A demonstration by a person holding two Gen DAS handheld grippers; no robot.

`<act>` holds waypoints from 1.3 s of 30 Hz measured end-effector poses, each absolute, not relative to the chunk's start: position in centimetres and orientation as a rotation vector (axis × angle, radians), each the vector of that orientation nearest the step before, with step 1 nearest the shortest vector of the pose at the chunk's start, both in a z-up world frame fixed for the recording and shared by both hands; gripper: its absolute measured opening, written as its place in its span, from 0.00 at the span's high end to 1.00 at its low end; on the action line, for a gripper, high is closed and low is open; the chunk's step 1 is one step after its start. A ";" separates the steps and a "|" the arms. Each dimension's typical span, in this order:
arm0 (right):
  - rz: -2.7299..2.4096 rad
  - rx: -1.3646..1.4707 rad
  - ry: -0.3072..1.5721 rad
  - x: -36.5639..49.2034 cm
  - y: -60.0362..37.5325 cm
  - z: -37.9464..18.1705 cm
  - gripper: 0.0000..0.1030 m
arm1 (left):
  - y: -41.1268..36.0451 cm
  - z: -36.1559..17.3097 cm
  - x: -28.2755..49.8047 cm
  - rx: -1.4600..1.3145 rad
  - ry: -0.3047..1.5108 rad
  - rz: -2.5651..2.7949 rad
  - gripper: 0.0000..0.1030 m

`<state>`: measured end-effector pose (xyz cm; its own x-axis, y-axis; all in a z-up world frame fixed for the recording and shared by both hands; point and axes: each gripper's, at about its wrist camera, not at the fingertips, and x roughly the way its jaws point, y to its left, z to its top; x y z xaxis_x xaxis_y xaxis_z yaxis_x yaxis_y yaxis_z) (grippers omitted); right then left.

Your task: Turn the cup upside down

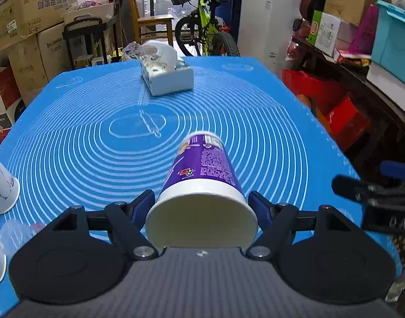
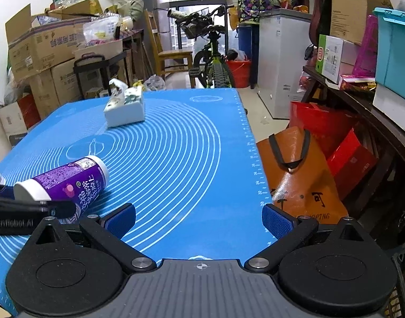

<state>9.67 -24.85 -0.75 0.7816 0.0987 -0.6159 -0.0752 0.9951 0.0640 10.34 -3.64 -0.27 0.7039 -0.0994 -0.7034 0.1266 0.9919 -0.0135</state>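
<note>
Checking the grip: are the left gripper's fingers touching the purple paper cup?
Touching. The left wrist view shows both blue fingers pressed against the purple paper cup near its rim.

The left claw (image 2: 30,209) body reads "GenRobot.AI". An orange bag (image 2: 300,182) shows "可" and letters ending "NG". The cup (image 2: 69,182) carries Chinese print, unreadable.

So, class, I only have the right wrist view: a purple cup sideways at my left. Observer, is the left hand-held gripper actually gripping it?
Observer: Yes. The left wrist view shows the left hand-held gripper with a finger pressed on each side of the purple paper cup, near its rim.
Operator: Which way does its mouth face?
Observer: Back toward the left camera; the white inside shows.
Operator: Any other cups?
Observer: A white paper cup sits at the blue mat's left edge.
</note>
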 end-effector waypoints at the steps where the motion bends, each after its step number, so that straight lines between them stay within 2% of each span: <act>1: 0.096 0.036 0.673 9.6 -24.7 -0.8 0.02 | -3.5 -0.5 10.3 0.034 0.786 -0.127 0.25; 11: 0.107 0.011 0.709 9.3 -23.5 -1.0 0.02 | -2.8 -1.5 10.2 -0.008 0.802 -0.134 0.22; 15: 0.111 -0.001 0.719 9.4 -23.0 -0.8 0.02 | -2.3 -1.4 10.1 -0.028 0.810 -0.139 0.11; 25: 0.254 0.070 0.778 12.3 -19.6 2.1 0.02 | 1.2 0.1 8.4 -0.071 0.753 -0.105 0.08; 33: 0.357 0.222 0.966 17.6 -16.5 1.9 0.02 | 4.0 0.8 8.0 -0.123 0.746 -0.111 0.07; 39: 0.301 0.325 1.133 19.7 -15.4 -0.9 0.02 | 5.2 0.6 7.8 -0.162 0.751 -0.122 0.06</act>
